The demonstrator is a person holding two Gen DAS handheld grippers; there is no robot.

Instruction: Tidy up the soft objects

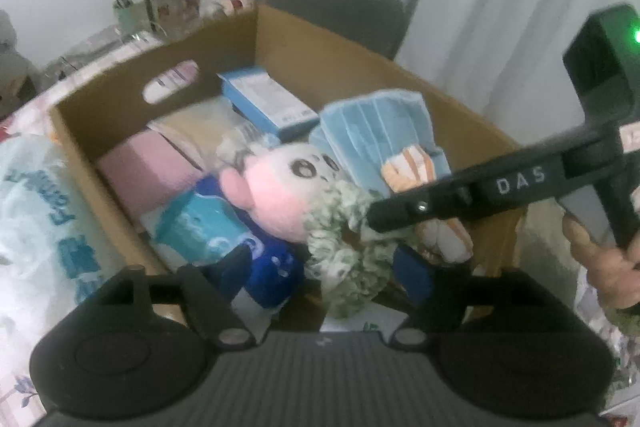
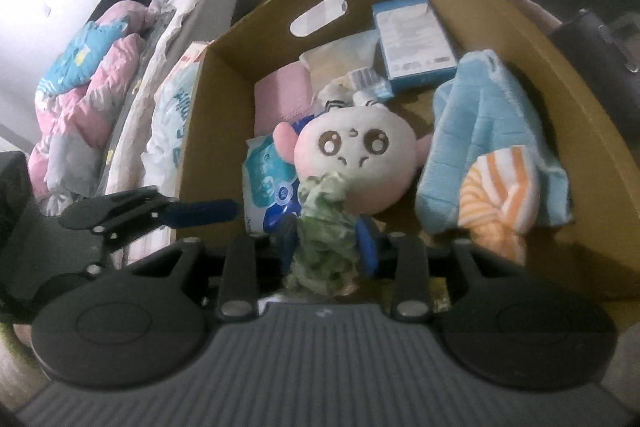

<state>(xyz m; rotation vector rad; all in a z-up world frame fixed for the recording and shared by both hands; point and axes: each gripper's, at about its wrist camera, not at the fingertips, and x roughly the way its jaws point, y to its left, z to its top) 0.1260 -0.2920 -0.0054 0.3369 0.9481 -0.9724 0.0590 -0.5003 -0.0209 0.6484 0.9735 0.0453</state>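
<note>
Green frilly cloth (image 2: 324, 239) lies closest to the lens, bunched between the blue pads of the right gripper (image 2: 328, 247) and trailing up onto the chin of the plush doll (image 2: 356, 155) inside the cardboard box (image 2: 500, 39). Its jaws stand narrowly apart with the cloth filling the gap. Whether the pads pinch it or merely flank it cannot be told. The left gripper (image 1: 326, 271) hangs over the same near edge with its jaws wide apart, clamped on nothing. One likely risk is that the frills catch on a pad, so a withdrawing gripper would drag the cloth back out over the box's near wall. The cloth's lower end also seems to sit near that wall and might slide off the pile. With both tools crowded at one spot, their fingers could knock together or nudge the doll against the blue towel (image 2: 480, 115) and the orange-striped cloth (image 2: 496, 187). Both gripper bodies hide the box's near wall and floor, and the doll's body is buried under the cloth and a wipes pack (image 2: 268, 183). Motion blur smears the fabric edges.
</note>
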